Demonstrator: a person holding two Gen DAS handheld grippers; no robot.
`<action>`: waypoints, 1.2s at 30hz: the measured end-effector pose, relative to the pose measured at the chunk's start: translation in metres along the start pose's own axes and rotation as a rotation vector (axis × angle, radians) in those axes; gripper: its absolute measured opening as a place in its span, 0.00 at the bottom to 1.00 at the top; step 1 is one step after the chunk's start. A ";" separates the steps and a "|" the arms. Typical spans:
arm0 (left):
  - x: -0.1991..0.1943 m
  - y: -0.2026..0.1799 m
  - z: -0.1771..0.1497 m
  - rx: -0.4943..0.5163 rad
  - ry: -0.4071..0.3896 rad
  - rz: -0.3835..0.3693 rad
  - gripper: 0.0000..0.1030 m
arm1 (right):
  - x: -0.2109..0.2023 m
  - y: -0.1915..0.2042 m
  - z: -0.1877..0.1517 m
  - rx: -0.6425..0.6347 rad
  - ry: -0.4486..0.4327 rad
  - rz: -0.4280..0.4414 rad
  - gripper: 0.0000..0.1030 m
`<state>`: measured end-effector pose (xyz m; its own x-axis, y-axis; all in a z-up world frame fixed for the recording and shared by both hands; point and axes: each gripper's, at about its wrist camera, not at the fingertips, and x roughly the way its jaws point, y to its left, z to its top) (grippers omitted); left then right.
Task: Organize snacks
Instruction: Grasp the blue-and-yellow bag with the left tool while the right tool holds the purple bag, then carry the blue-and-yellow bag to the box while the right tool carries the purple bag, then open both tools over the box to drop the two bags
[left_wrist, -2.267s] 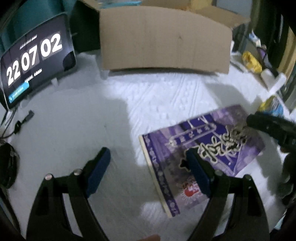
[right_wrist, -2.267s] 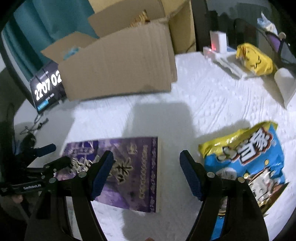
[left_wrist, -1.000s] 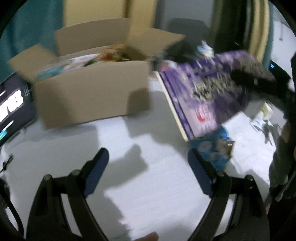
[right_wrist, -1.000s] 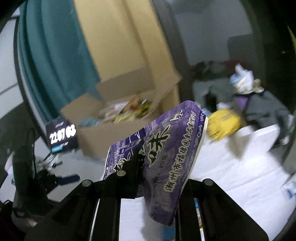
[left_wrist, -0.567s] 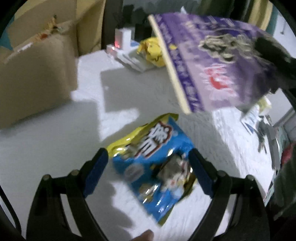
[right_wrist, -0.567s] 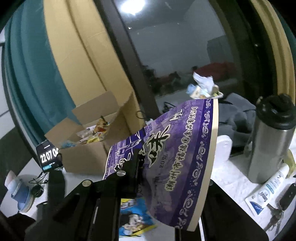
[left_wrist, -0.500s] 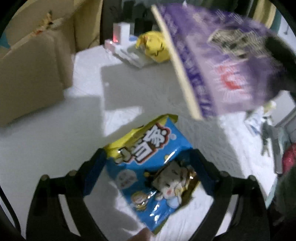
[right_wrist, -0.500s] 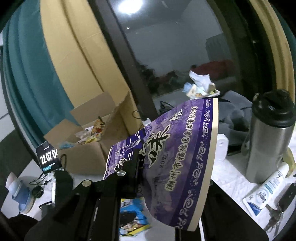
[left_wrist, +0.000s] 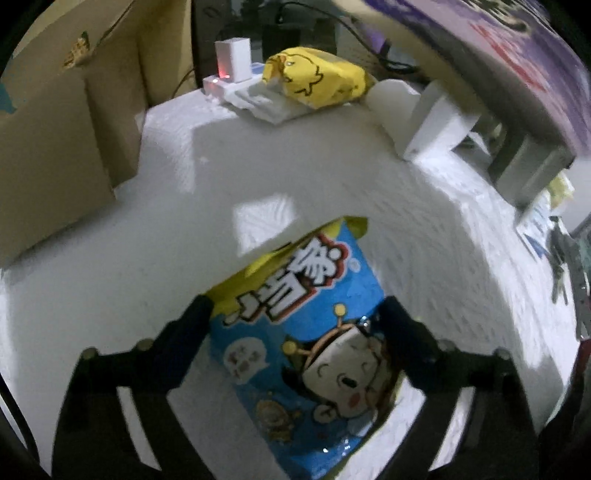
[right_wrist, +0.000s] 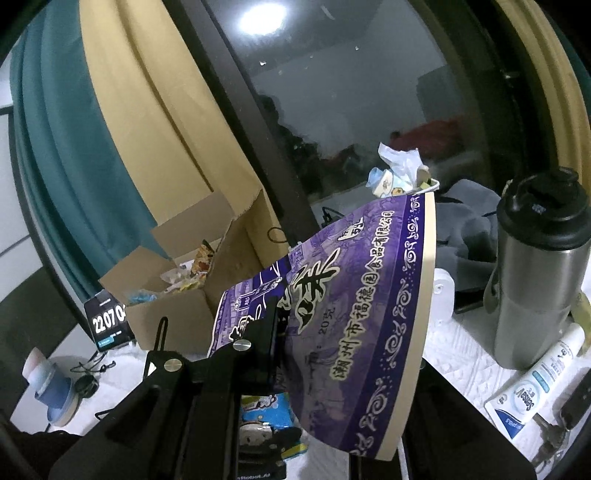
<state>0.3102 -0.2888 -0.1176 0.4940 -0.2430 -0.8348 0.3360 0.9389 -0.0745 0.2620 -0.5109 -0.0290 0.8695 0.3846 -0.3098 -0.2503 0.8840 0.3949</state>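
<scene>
The left gripper (left_wrist: 295, 314) is held wide open around a flat blue and yellow snack bag (left_wrist: 306, 332) on the white table (left_wrist: 147, 258). A big purple snack bag (right_wrist: 351, 314) is gripped up high by the right gripper (right_wrist: 280, 332).

The left hand-held gripper (left_wrist: 295, 321) is matte black all over. Its two fingers (left_wrist: 184, 336) are broad, flat bars that taper toward rounded tips, and each widens at the near end into a frame with a long open slot cut through it. Small round silver screw heads sit on the upper face of each finger, two a side. The picture is too blurred to show any lettering.

The right hand-held gripper (right_wrist: 280, 328) is of the same black, angular build, with flat plates stacked at the near end. Two bright round silver screw heads stand out on its left finger (right_wrist: 258, 339). A strip of small pale lettering runs along the bottom edge, too small to read.
</scene>
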 end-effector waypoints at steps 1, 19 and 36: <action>-0.002 0.003 0.001 0.000 0.001 -0.010 0.78 | -0.001 0.003 0.001 -0.002 -0.003 0.002 0.15; -0.122 0.130 0.018 -0.043 -0.275 0.010 0.75 | 0.046 0.110 0.038 -0.125 -0.026 0.028 0.15; -0.157 0.314 0.118 -0.149 -0.452 0.106 0.75 | 0.216 0.217 0.054 -0.180 0.070 0.051 0.15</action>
<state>0.4331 0.0148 0.0544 0.8290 -0.1949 -0.5242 0.1630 0.9808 -0.1069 0.4185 -0.2504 0.0360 0.8239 0.4419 -0.3549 -0.3708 0.8938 0.2521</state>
